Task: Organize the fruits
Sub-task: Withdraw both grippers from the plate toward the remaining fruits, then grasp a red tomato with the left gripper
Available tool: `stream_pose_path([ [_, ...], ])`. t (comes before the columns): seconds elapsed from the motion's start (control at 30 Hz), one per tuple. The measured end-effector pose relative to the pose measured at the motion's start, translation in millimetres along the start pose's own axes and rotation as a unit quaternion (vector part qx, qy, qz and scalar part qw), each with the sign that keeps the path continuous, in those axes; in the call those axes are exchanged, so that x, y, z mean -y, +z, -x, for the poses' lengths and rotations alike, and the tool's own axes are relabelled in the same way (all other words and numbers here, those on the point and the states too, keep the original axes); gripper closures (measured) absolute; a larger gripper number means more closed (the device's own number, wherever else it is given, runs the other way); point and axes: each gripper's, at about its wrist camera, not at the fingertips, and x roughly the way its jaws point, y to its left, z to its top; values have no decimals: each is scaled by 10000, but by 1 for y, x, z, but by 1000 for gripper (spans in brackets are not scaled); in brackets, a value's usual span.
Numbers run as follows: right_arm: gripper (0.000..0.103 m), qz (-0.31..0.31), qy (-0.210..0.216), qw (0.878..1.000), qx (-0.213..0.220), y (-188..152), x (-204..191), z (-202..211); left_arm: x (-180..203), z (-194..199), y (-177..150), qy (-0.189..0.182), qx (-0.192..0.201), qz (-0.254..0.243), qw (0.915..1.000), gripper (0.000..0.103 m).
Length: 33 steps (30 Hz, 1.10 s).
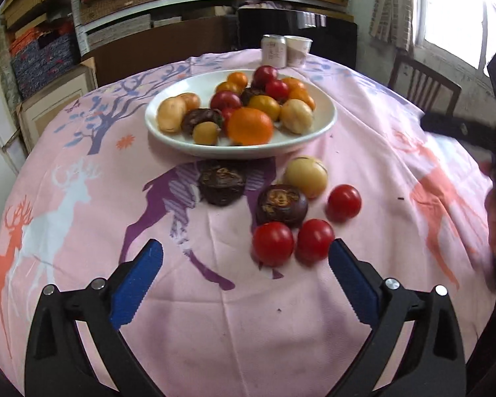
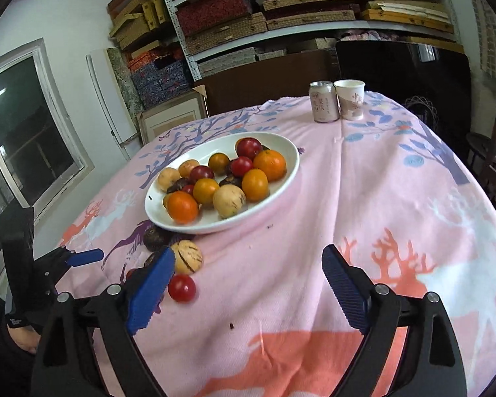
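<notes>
Since both claws, left claw and right claw, gape empty, round slippery tomatoes are best gripped gently across the middle.

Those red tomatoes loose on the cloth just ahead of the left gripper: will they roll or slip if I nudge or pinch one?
Likely to roll: the nearest red tomato is round and smooth on a flat tablecloth, touching another. Its glossy skin may slip between the open left gripper's fingers, so center it. Probably soft; pinch gently.
</notes>
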Motion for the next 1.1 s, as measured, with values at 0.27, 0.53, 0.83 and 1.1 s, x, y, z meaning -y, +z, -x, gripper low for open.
stream_pose_path([
  [0.27,12,124,106,9997,-183,-25,-6,-3,-3,-13,-2,461,-409,-9,9981,5],
  [0.53,12,243,183,9994,-169,-28,-15,0,4,-37,8,485,-711,-112,9962,5],
  [0.83,12,448,215,9984,-283,-28,-27,-2,-34,-29,-2,520,-769,386,9949,4],
  [1.1,31,806,127,9936,-785,-39,-47,-19,-21,-40,2,146,-820,314,9960,6],
])
